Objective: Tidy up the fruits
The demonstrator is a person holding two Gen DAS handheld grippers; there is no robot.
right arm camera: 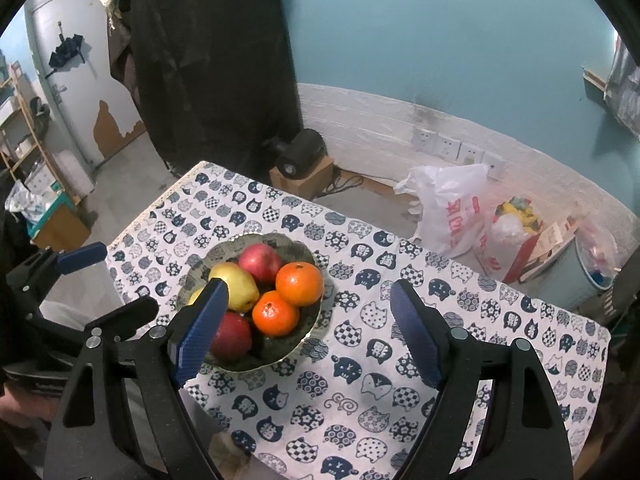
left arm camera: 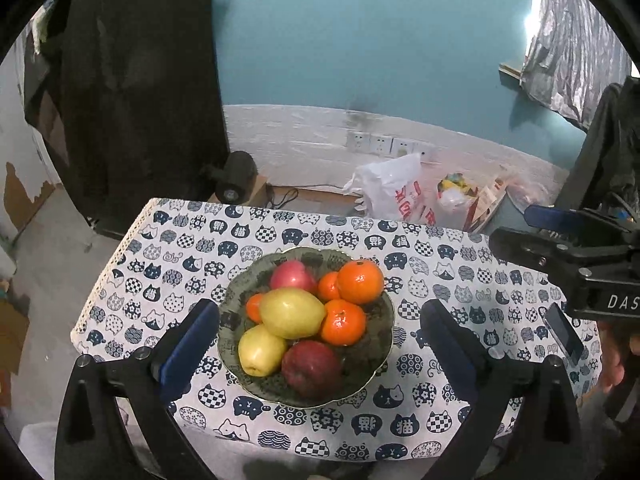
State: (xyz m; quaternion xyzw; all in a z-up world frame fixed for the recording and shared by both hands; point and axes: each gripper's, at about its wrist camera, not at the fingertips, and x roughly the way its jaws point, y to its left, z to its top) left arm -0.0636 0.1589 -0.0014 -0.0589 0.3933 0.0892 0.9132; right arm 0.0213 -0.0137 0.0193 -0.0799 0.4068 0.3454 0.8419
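On the desk (left arm camera: 440, 432), the bowl (left arm camera: 380, 360) holds apples, pears and oranges; both grippers' jaws gape wide, empty; only the left view shows a phone (left arm camera: 564, 334).

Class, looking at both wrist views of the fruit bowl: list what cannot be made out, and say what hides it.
- Right wrist view: the lower yellow fruit is mostly hidden behind a finger of the right tongs.
- Left wrist view: a small orange is half hidden by the yellow pear.
- Both views: the bowl floor is covered by fruit.
- Left wrist view: the right tongs are cut off by the edge.
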